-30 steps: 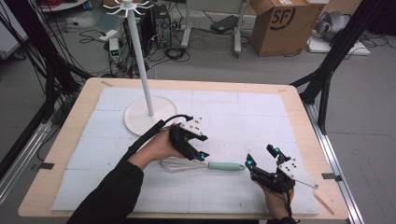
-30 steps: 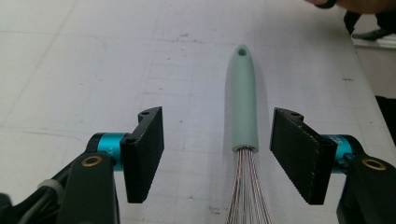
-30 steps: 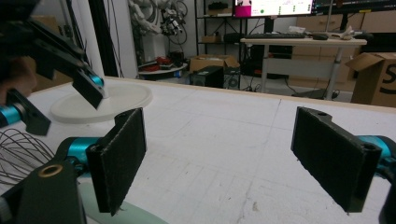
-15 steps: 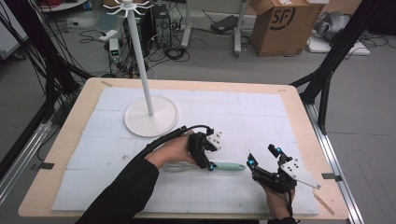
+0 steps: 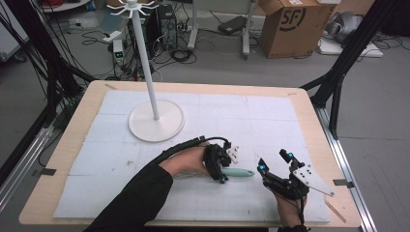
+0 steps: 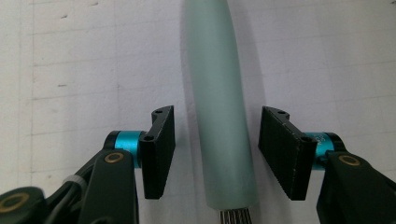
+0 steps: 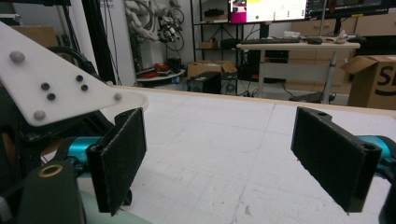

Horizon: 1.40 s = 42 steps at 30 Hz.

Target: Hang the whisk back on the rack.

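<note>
We saw the table (image 5: 72, 145) with a white stand (image 5: 155, 121) at its far left. Near the front edge lay the whisk (image 5: 237, 172), its green handle between our left gripper's (image 5: 220, 166) spread jaws, untouched. Our right gripper (image 5: 275, 169) hovered just beside, jaws wide, holding nothing.

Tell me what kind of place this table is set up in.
Probably a robotics lab or workshop: cables trail over the floor, a cardboard box stands behind the table, and monitors sit above a desk.
</note>
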Tool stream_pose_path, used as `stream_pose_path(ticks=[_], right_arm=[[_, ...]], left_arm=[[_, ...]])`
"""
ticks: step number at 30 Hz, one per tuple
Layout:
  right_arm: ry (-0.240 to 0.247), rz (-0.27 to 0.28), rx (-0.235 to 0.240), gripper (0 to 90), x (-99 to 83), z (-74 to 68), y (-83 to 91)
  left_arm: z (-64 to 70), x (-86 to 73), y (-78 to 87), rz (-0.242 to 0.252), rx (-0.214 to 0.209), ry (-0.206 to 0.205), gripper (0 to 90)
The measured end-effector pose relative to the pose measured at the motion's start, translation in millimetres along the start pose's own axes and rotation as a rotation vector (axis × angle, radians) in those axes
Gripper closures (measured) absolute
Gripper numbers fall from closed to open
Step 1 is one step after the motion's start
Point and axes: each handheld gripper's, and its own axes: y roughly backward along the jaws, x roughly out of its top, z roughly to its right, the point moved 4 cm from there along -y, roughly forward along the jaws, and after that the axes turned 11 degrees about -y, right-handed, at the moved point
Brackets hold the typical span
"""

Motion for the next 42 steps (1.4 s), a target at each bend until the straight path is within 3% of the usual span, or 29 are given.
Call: stream_pose_path(ticks=[8, 11, 16, 25, 31, 36, 42], right_arm=[[-0.009, 0.001, -0.004, 17.2, 0.2, 0.4, 0.3], [-0.006, 0.002, -0.009, 17.2, 0.3, 1.2, 0.5], [-0.010, 0.005, -0.013, 17.2, 0.7, 2.1, 1.2], [-0.007, 0.010, -0.018, 17.2, 1.3, 4.3, 1.7], [-0.010, 0.021, -0.023, 17.2, 2.3, 6.1, 3.1], [-0.015, 0.040, -0.038, 17.2, 4.0, 8.4, 5.0], [-0.022, 0.040, -0.043, 17.2, 3.8, 9.2, 5.2]], left_arm=[[-0.1, 0.9, 0.4, -0.010, -0.004, -0.012, 52.1], [0.7, 2.8, 1.0, -0.016, -0.014, -0.029, 64.3], [-2.5, 2.1, 1.1, -0.015, -0.035, 0.009, 67.9], [-11.3, -2.0, 3.1, 0.025, -0.112, 0.080, 69.3], [-16.7, -5.0, 18.1, 0.075, -0.085, 0.093, 69.4], [-23.2, -1.6, 47.6, 0.186, -0.018, 0.118, 69.4], [-22.3, 1.6, 88.8, 0.313, 0.069, 0.121, 69.5]])
